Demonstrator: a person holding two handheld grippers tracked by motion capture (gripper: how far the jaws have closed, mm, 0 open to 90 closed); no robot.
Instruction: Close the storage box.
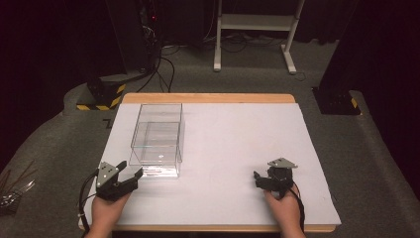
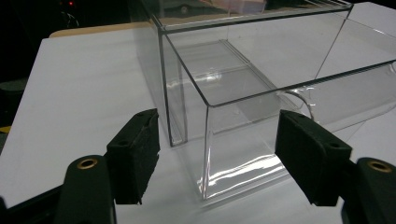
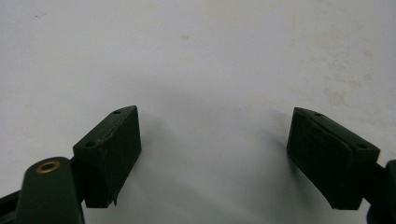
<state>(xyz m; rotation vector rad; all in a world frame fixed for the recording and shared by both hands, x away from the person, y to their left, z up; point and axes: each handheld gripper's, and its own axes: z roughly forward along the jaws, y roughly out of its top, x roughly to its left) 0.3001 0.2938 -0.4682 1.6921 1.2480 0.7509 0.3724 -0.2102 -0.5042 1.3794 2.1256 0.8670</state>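
A clear plastic box (image 1: 157, 139) with an open top stands on the left half of the white table sheet (image 1: 228, 134). My left gripper (image 1: 131, 168) sits at the box's near left corner with its jaws open. In the left gripper view the box (image 2: 243, 79) has its near corner just beyond and between the two black pads (image 2: 135, 149), which do not touch it; the left gripper (image 2: 217, 140) holds nothing. My right gripper (image 1: 256, 179) rests near the front right of the sheet. It stands open (image 3: 215, 140) over the bare white surface with nothing between its jaws.
The sheet covers a wooden table whose far edge (image 1: 208, 97) shows. Beyond it on the dark floor stand a white desk frame (image 1: 252, 29), a yellow-and-black striped base (image 1: 101, 96) and cables (image 1: 166, 69). Thin tools lie at the far left (image 1: 12, 191).
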